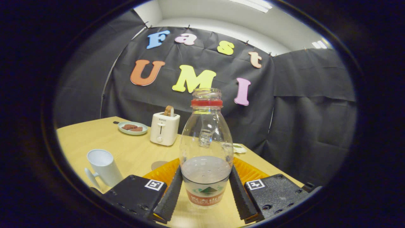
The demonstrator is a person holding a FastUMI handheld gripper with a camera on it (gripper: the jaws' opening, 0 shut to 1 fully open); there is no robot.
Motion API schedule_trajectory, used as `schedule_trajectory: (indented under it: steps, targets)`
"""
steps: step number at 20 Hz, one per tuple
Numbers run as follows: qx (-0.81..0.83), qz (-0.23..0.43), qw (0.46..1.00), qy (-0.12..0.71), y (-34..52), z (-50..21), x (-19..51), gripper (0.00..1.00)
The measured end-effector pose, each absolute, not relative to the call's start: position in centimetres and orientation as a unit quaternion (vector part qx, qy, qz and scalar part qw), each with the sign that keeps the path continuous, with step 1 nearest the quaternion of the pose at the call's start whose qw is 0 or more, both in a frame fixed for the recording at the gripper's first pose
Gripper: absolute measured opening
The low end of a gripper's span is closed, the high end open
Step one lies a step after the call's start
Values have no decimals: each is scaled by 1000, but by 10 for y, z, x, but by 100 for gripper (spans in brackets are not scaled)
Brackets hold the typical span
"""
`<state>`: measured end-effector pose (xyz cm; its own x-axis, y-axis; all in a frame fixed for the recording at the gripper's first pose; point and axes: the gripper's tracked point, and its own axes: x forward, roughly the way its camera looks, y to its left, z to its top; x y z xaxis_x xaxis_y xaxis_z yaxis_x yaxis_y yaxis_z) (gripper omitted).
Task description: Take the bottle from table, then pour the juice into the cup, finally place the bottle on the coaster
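A clear plastic bottle (206, 148) with a red neck ring, no cap and a little clear liquid low inside stands upright between my two fingers. Both fingers (172, 193) press its lower sides, so my gripper (205, 190) is shut on the bottle. Right behind the bottle's base lies an orange ridged coaster (163, 172), showing on both sides of it. A white cup (102, 167) with a handle stands on the wooden table (133, 152), to the left of my left finger.
A white toaster (164, 128) with a slice of bread sticking out stands further back on the table. Left of it is a pale plate (133, 128) with brown pieces. A small white thing (239, 148) lies behind the bottle near the table's right edge.
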<state>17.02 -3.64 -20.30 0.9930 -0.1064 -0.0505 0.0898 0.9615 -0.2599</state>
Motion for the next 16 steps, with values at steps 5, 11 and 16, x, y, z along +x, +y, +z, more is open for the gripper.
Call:
schedule_trajectory:
  steps: [5,11,16]
  targets:
    - [-200,-63,977,42,-31,-185,167,80]
    - [-297,-58,951,68,-17,-185,166,80]
    - [-404,-52,910,83,-4,-192,166,80]
